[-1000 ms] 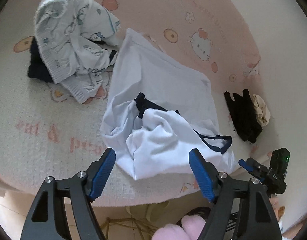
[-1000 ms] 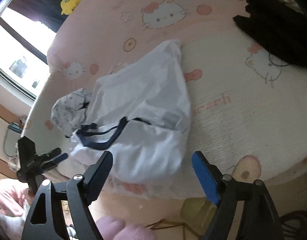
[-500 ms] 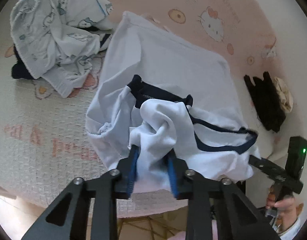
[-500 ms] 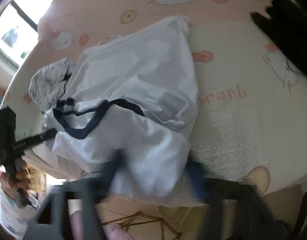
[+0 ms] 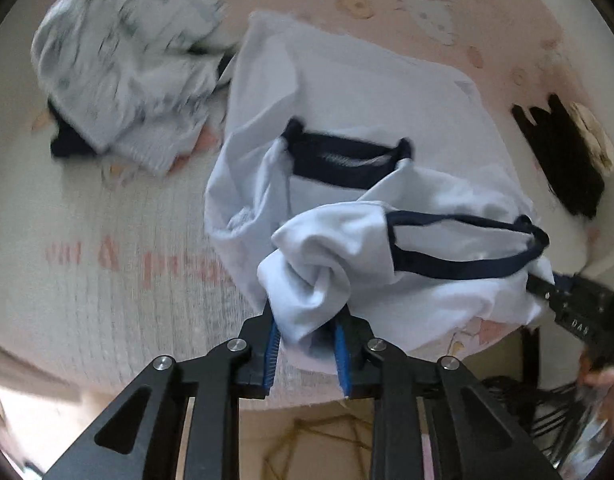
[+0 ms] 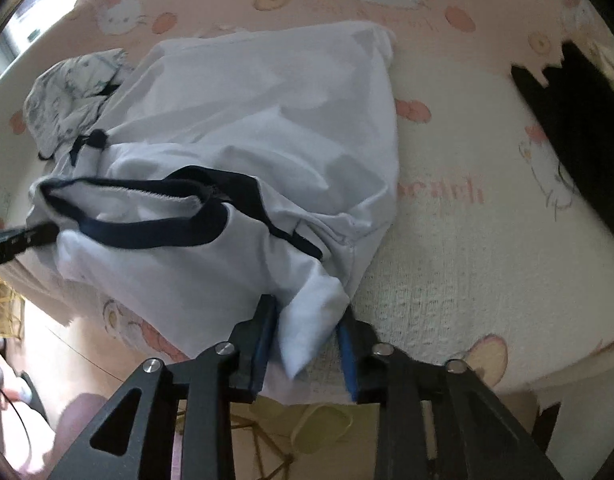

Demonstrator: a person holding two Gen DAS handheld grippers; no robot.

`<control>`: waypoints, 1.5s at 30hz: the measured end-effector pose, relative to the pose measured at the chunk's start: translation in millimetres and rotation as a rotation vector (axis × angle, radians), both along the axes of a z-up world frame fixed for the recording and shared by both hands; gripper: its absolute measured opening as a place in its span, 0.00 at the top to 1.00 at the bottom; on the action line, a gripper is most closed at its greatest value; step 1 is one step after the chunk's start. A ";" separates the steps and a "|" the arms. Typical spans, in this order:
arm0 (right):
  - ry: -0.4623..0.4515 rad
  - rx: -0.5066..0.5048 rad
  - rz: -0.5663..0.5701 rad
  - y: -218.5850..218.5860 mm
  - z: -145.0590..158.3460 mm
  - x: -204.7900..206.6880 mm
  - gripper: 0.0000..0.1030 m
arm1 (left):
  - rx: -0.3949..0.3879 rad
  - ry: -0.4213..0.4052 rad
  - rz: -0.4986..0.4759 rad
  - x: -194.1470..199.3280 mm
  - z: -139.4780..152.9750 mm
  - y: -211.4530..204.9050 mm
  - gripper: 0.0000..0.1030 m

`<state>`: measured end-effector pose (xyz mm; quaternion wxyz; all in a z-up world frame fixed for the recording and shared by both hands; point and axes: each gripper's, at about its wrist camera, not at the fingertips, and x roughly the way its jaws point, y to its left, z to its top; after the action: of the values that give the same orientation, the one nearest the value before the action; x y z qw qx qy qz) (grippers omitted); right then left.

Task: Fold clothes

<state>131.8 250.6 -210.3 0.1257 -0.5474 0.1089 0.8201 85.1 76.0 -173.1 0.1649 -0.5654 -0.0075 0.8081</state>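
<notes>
Left claw (image 5: pixel 307 344) clamped on a bunched, twisted fold of the white shirt (image 5: pixel 347 120), blue pads pressed against the cloth on both sides at the near edge of the bed (image 5: pixel 87 240). Right claw (image 6: pixel 307 344) likewise closed on a corner of the same white shirt (image 6: pixel 267 112), a tongue of fabric hanging down between its blue pads. Shirt spread across the pink and cream cartoon-cat blanket (image 6: pixel 467 240), far part lying fairly flat, near part rumpled and partly lifted toward the two claws. Navy trim (image 5: pixel 467 268) looping open across the raised portion; a second navy band (image 5: pixel 347 160) showing farther back in the folds. Seen from the right wrist, the same dark trim (image 6: pixel 147 232) running in a long oval over the white cloth. To the left in the left wrist view, a crumpled pale printed garment (image 5: pixel 119 68) heaped over something dark navy (image 5: pixel 67 146), touching the shirt's far left edge. To the right in that view, a black garment (image 5: pixel 563 160) lying apart from the shirt, with a small beige item (image 5: pixel 595 140) just beside it. From the right wrist, black garment (image 6: pixel 579 128) at the right rim, well apart from the shirt. Left wrist view somewhat blurred, fine detail on the printed garment unreadable.
</notes>
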 end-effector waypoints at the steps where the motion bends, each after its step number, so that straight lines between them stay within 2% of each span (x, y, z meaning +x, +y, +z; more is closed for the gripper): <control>1: 0.004 0.010 0.013 -1.4 2.5 0.3 0.68 | 0.005 0.016 -0.010 1.5 3.5 0.6 0.79; 2: 0.009 0.020 0.027 -2.7 5.0 0.5 0.62 | 0.016 0.029 -0.015 3.1 7.5 0.6 0.78; 3: 0.016 0.031 0.038 -4.2 8.1 1.1 0.48 | 0.023 0.041 -0.018 4.6 11.3 0.1 0.76; 4: 0.030 0.043 0.047 -6.9 12.6 2.4 0.40 | 0.027 0.054 -0.020 6.1 15.3 -0.7 0.72; 5: 0.046 0.060 0.055 -10.5 17.9 3.6 0.29 | 0.017 0.073 -0.026 8.1 19.6 -0.7 0.59; 6: 0.062 0.082 0.063 -14.4 23.7 3.2 0.27 | 0.002 0.095 -0.034 10.2 24.1 -0.3 0.49; 9: 0.085 0.148 0.091 -27.6 37.2 0.6 0.26 | -0.076 0.169 -0.077 17.6 35.8 1.1 0.45; 12: 0.083 0.269 0.154 -49.4 45.2 0.7 0.26 | -0.160 0.239 -0.135 28.0 42.8 4.8 0.45; 15: 0.073 0.433 0.281 -79.4 46.7 5.9 0.26 | -0.250 0.304 -0.196 37.6 43.5 -3.2 0.45; 19: 0.032 0.692 0.506 -121.0 29.0 8.4 0.26 | -0.300 0.399 -0.300 53.0 44.4 11.2 0.45; 23: -0.014 0.901 0.696 -149.9 3.2 14.0 0.26 | -0.468 0.509 -0.435 69.8 38.7 31.2 0.45; 25: -0.018 0.930 0.723 -154.3 -2.1 14.9 0.26 | -0.543 0.562 -0.496 78.5 34.3 38.0 0.45; 29: -0.005 0.919 0.732 -156.9 -4.8 12.1 0.26 | -0.668 0.659 -0.632 96.4 20.5 46.6 0.45; 34: -0.008 1.045 0.812 -162.5 -19.8 13.5 0.26 | -0.786 0.734 -0.812 115.6 -2.8 47.2 0.45; 38: -0.033 1.102 0.870 -161.0 -34.9 16.8 0.26 | -0.851 0.771 -0.917 125.1 -18.2 48.3 0.45; 43: -0.035 1.140 0.879 -161.1 -45.6 8.0 0.26 | -0.950 0.845 -0.943 118.1 -38.5 61.0 0.44; 45: -0.036 1.177 0.894 -162.5 -49.6 3.9 0.26 | -1.020 0.900 -0.969 117.0 -48.7 61.5 0.44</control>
<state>135.7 88.0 -259.9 0.0542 -0.3947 -0.5847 0.7067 202.0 137.5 -221.8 0.2052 -0.1347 0.6698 0.7008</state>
